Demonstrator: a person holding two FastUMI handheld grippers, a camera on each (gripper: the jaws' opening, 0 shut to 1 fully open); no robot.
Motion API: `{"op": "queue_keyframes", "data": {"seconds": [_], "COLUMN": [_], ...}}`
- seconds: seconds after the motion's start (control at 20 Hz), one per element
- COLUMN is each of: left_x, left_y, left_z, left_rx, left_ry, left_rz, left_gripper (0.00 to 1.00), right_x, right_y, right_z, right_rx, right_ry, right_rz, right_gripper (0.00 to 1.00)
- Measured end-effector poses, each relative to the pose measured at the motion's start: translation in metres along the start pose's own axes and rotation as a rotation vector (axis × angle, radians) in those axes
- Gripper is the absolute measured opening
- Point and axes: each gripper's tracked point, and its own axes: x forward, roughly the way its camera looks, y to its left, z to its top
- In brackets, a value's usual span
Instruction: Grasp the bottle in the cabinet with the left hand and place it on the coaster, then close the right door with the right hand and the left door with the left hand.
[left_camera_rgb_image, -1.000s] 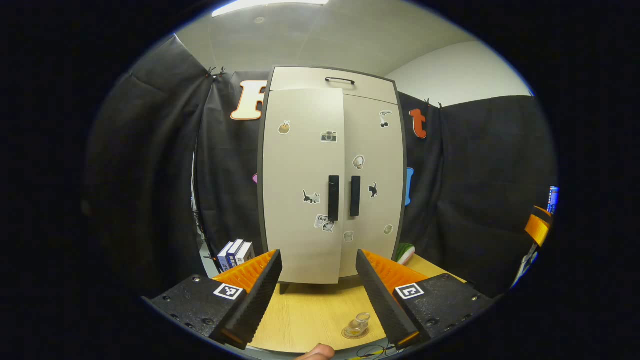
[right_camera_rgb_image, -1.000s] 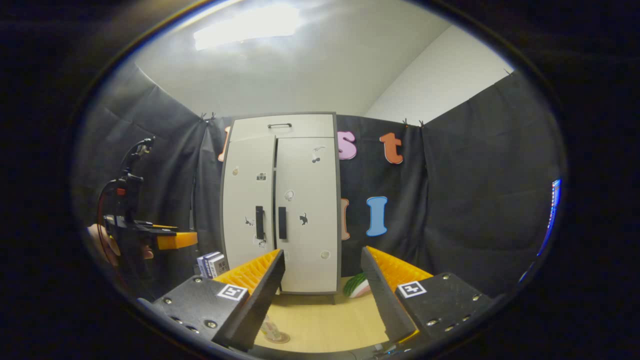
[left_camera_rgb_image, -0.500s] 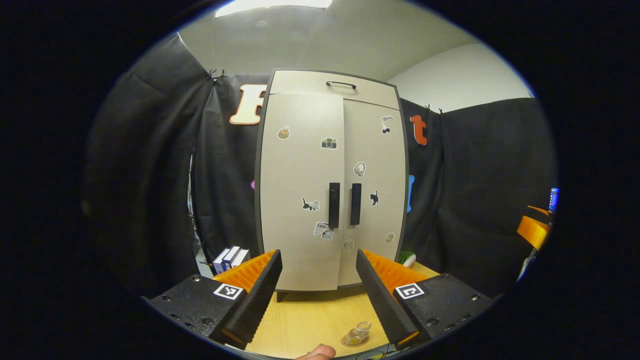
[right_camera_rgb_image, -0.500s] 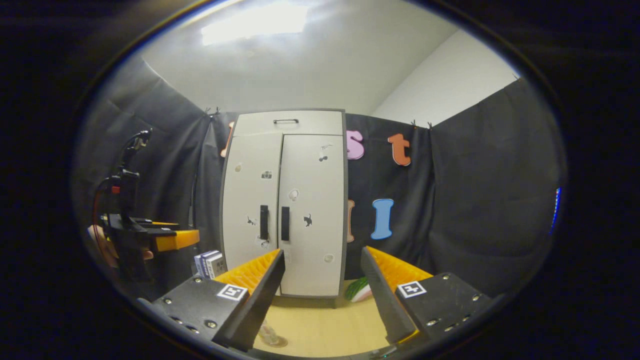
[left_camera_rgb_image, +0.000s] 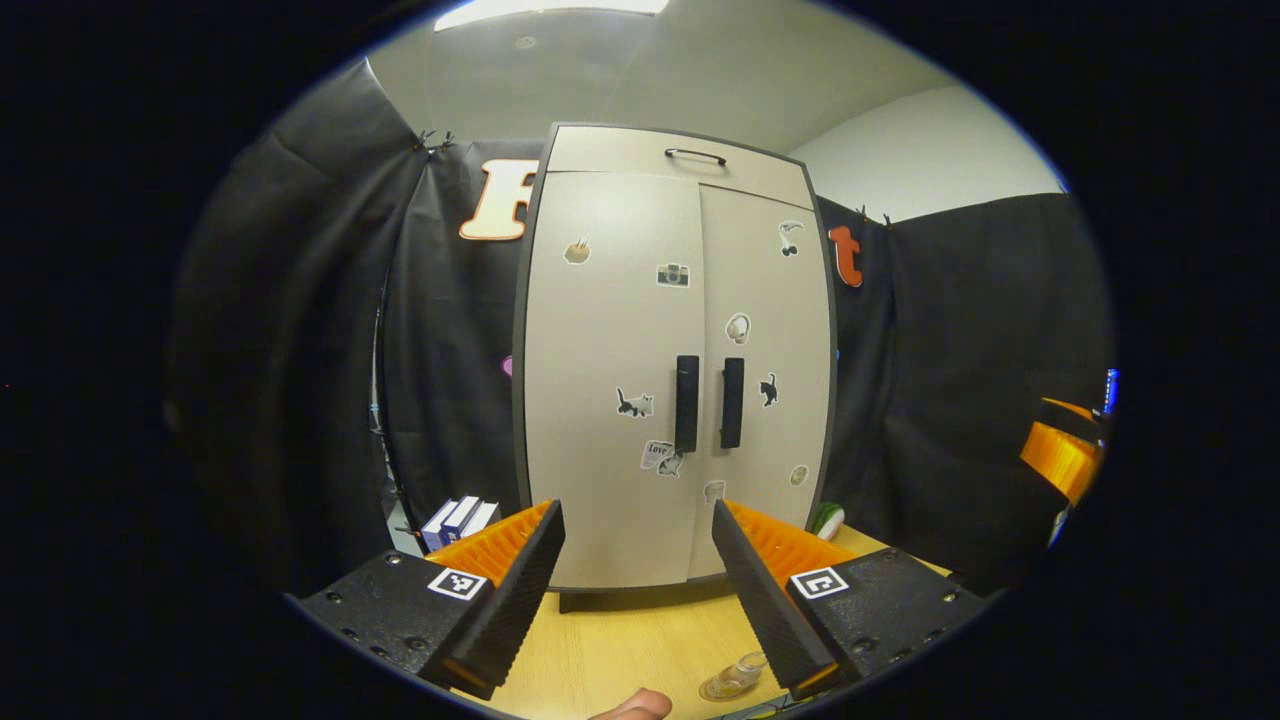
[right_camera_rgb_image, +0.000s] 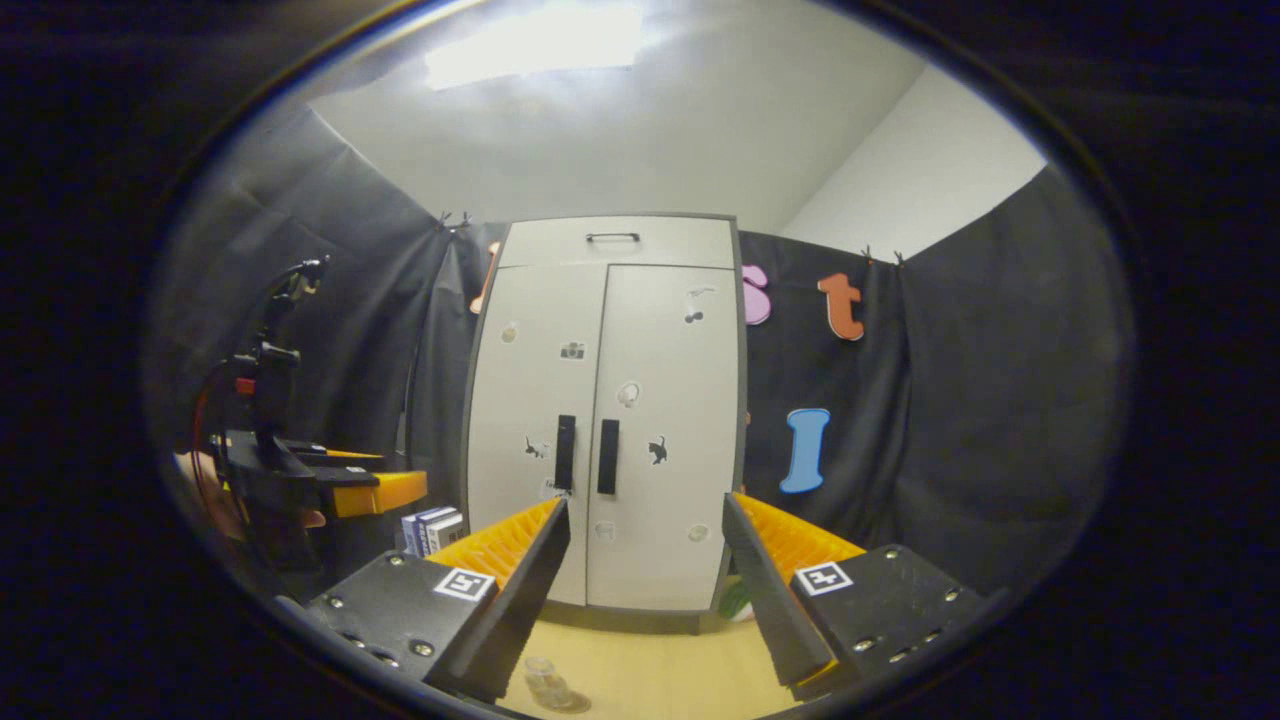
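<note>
The beige cabinet (left_camera_rgb_image: 640, 330) stands on the wooden table with both doors shut and the two black handles (left_camera_rgb_image: 686, 402) side by side. A small clear bottle (left_camera_rgb_image: 738, 676) stands on a round coaster (left_camera_rgb_image: 722, 690) near the table's front edge, beside my left gripper's right finger. My left gripper (left_camera_rgb_image: 635, 600) is open and holds nothing, a short way in front of the doors. In the right gripper view the cabinet (right_camera_rgb_image: 610, 420) is straight ahead. The bottle (right_camera_rgb_image: 545, 685) sits low by the left finger of my right gripper (right_camera_rgb_image: 640, 610), which is open and holds nothing.
Small books (left_camera_rgb_image: 460, 518) stand left of the cabinet, and a green object (left_camera_rgb_image: 828, 518) lies at its right foot. The other gripper (right_camera_rgb_image: 330, 485), held by a hand, shows at the left of the right gripper view. A fingertip (left_camera_rgb_image: 630, 705) shows at the bottom edge.
The left door, slightly ajar a second ago, now sits flush with the right one. The right gripper's view has turned, so the cabinet has drifted right in it.
</note>
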Motion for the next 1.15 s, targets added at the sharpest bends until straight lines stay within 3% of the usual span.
{"op": "queue_keyframes", "data": {"seconds": [0.4,0.7,1.15], "left_x": [0.013,0.011,0.002], "left_y": [0.005,0.001,-0.015], "left_z": [-0.007,-0.023,-0.004], "left_rx": [0.004,-0.005,-0.004], "left_ry": [-0.025,0.007,-0.006], "left_rz": [-0.074,-0.090,-0.067], "left_gripper": [0.95,0.95,0.95], "right_x": [0.013,0.020,0.047], "right_y": [0.011,0.000,-0.039], "right_z": [-0.065,-0.053,-0.036], "right_rx": [0.075,0.096,0.157], "right_ry": [0.176,0.145,0.106], "right_rz": [-0.092,-0.099,-0.094], "right_gripper": [0.94,0.94,0.91]}}
